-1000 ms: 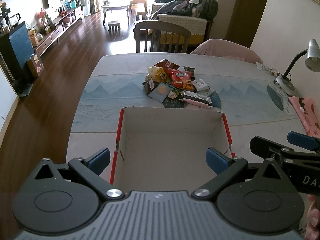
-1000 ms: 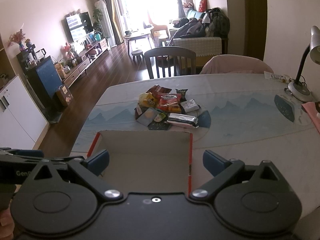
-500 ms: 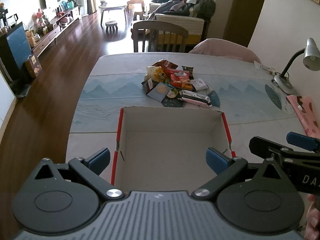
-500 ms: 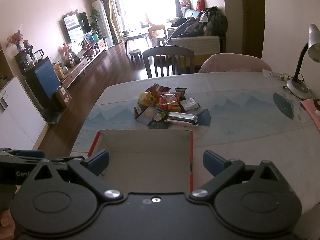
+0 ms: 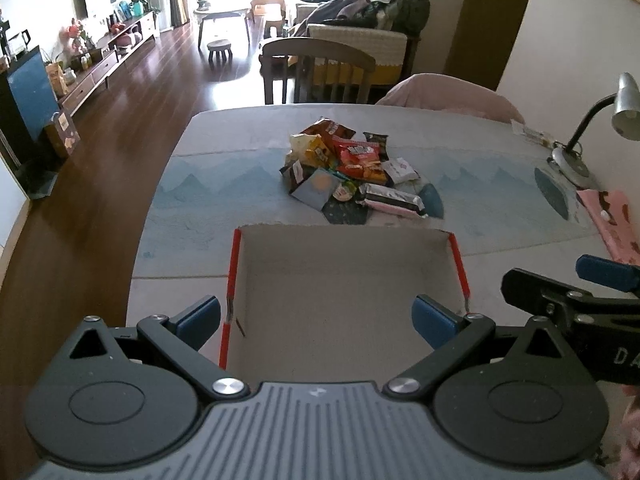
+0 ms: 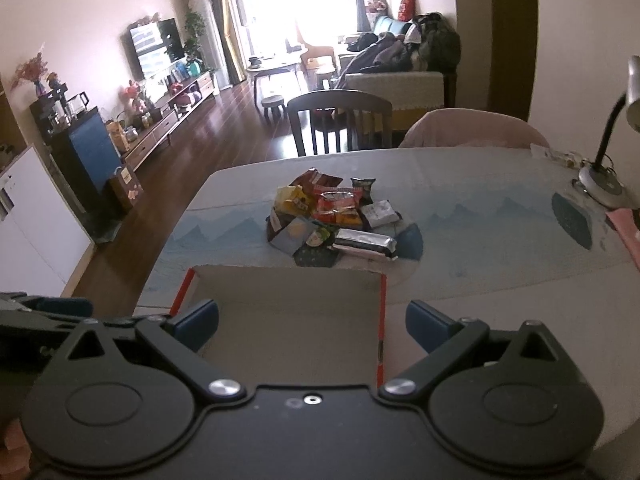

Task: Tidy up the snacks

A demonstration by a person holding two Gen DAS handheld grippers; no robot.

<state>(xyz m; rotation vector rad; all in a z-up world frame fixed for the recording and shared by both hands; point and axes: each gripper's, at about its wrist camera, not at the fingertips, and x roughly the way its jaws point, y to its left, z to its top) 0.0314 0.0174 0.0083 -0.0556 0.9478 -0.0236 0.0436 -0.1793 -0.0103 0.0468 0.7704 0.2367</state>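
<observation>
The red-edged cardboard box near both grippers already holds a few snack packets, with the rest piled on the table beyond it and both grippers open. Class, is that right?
Not quite. The red-edged cardboard box holds nothing; the left wrist view shows its bare floor. All the snack packets lie piled on the table beyond it. The left gripper and right gripper are indeed open.

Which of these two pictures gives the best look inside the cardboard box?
The left wrist view. It looks down into the cardboard box, showing its bare floor, both side walls and the far wall, with no snacks in it. In the right wrist view the box appears lower and flatter, its left part hidden behind the gripper.
</observation>
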